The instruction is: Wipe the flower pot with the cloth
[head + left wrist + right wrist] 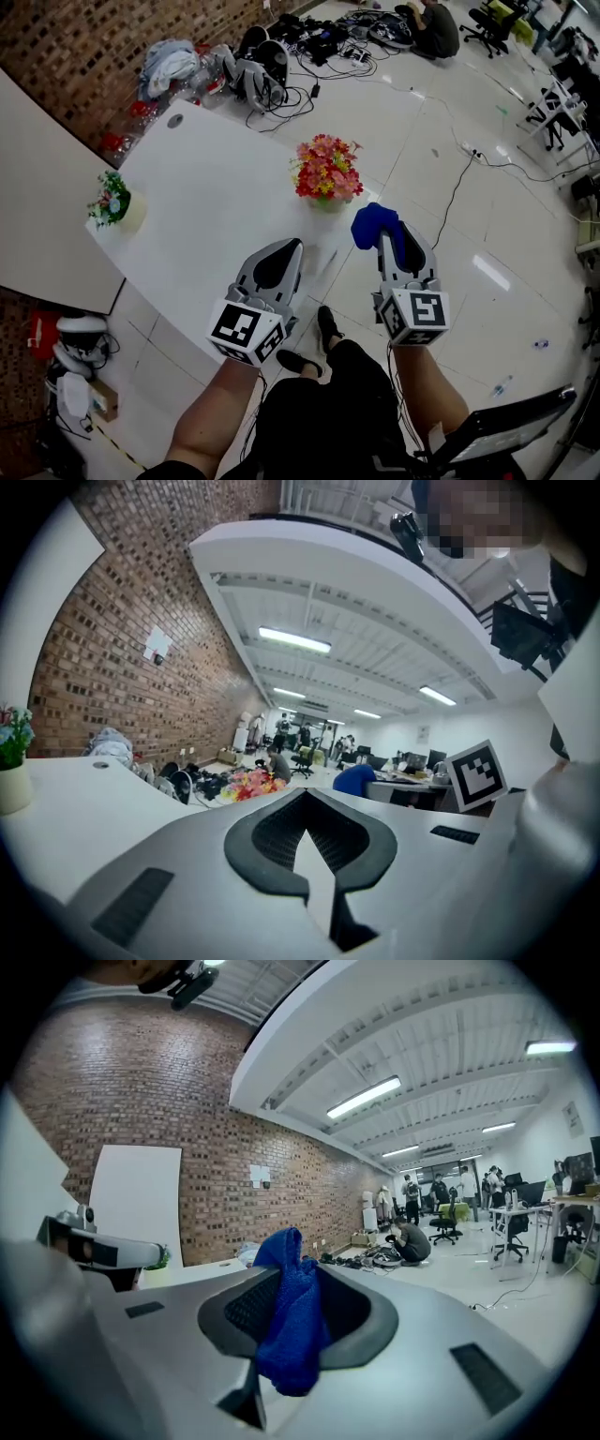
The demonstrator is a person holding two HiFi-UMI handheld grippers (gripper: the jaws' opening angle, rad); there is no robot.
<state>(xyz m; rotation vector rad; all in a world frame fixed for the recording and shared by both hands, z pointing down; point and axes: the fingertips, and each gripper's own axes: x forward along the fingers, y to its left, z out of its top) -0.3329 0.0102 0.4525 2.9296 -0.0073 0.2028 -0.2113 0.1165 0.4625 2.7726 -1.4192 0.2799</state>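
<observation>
A pale flower pot [329,202] with red, pink and yellow flowers [326,171] stands near the right edge of the white table [206,178]. My right gripper [388,232] is just right of the pot and off the table edge. It is shut on a blue cloth [372,224], which bunches up between the jaws [291,1321]. My left gripper [285,246] is shut and holds nothing, hovering over the table's near edge, below and left of the pot. The left gripper view shows the flowers [247,783] and the cloth [355,778] ahead.
A smaller pot with green and white flowers [116,202] sits at the table's left end. A white panel [37,187] lies further left. Bags and cables [267,66] litter the floor behind the table, and a person [435,26] sits there. Office chairs [487,23] stand at the far right.
</observation>
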